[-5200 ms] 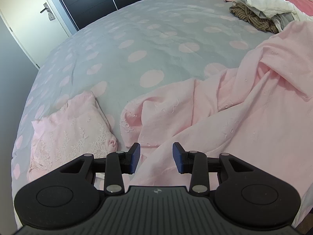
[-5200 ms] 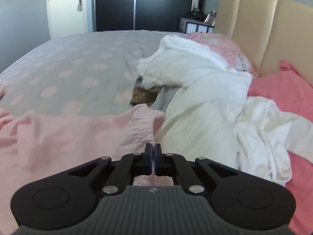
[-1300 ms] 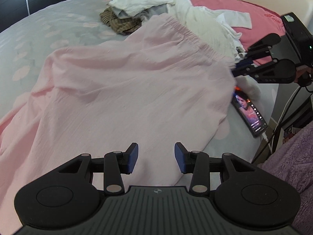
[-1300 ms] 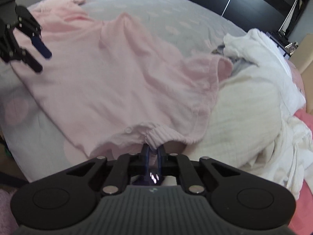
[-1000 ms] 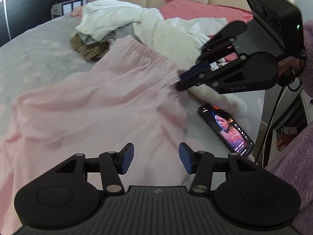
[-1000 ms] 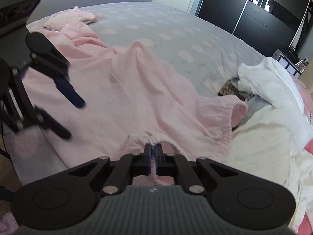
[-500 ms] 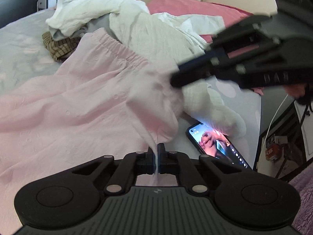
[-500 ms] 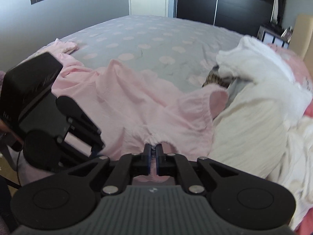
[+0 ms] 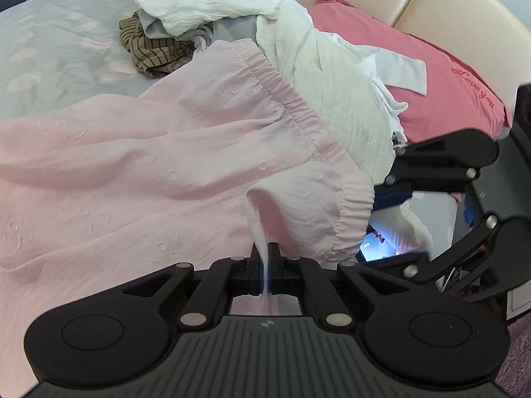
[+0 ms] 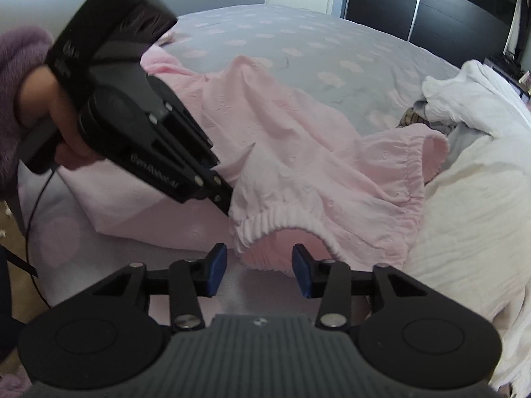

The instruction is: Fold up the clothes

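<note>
- The pink garment (image 9: 159, 152) lies spread across the near part of the bed, its elastic gathered waistband (image 10: 285, 222) at the near edge, next to the heap of white laundry.
- The left gripper (image 9: 264, 258) is clamped tight on a pinched fold of the pink garment just inside the waistband; a thin ridge of cloth rises from between its closed jaws.
- The right gripper (image 10: 259, 270) stands with its jaws partly apart, having just been opening; its blue pads (image 10: 217, 270) flank the waistband's edge without pressing on it, so nothing is gripped there.
- In the right wrist view a hand (image 10: 59, 116) in a fuzzy purple sleeve (image 10: 16, 63) holds the left gripper from the left side, its tip meeting the pink cloth.
- White laundry (image 9: 325, 76) is piled to the right of the garment, touching it along the waistband, with a brown striped garment (image 9: 149, 49) tucked beside it farther back.
- A phone (image 9: 375, 242) with a lit screen lies near the bed's edge, partly hidden under the pink hem.
- The grey bedspread (image 10: 298, 43) with pale pink spots stretches beyond; a pink pillow (image 9: 448, 89) leans against the beige headboard (image 9: 431, 10).
</note>
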`<state>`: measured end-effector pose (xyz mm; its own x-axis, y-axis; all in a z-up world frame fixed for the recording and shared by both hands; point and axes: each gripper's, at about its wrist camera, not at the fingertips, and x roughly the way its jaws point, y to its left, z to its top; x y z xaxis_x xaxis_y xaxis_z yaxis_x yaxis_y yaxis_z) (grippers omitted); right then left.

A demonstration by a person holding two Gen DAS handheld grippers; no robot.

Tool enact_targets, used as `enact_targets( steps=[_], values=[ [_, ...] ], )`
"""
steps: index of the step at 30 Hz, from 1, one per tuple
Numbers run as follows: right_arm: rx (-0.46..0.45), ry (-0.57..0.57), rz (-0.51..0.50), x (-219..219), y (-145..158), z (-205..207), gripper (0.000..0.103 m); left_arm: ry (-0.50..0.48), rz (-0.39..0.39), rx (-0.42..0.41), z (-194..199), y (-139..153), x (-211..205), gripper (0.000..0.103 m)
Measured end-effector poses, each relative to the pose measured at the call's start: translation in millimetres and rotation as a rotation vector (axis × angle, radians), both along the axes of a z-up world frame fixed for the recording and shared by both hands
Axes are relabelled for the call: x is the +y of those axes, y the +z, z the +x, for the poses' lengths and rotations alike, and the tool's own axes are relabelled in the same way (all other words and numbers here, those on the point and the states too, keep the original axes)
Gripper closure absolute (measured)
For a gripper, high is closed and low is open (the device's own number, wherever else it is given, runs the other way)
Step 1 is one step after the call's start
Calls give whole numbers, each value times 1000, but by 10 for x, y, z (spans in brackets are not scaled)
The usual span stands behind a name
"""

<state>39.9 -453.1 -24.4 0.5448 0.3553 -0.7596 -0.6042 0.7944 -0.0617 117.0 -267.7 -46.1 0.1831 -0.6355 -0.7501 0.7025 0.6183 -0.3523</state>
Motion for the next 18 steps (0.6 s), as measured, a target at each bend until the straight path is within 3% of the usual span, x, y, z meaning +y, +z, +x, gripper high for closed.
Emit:
enact_targets(
  steps=[1,2,4,8,11,13,18],
  values=[
    [-5,20,-21,33,-23,-9,71,3,-2,2,3,4,5,103],
    [-10,32,-39,45,-30,-16,88,3,-2,-1,1,11,8,103],
    [-16,37,-55,39,-16,-24,97,-11,-1,-8,-25,24,17,103],
    [-21,-9,-21,-117,155,-76,99,-72,13,-45,-158,78,50,101],
    [-24,-5,-57,-189,268,-168,99,-152,51,-84,-338,132,135,81],
    [-5,33,-134,-186,322,-225,99,-207,82,-122,-475,179,246,67],
    [110,160,-376,-174,373,-388,99,-274,179,-182,-681,270,652,62]
  ],
)
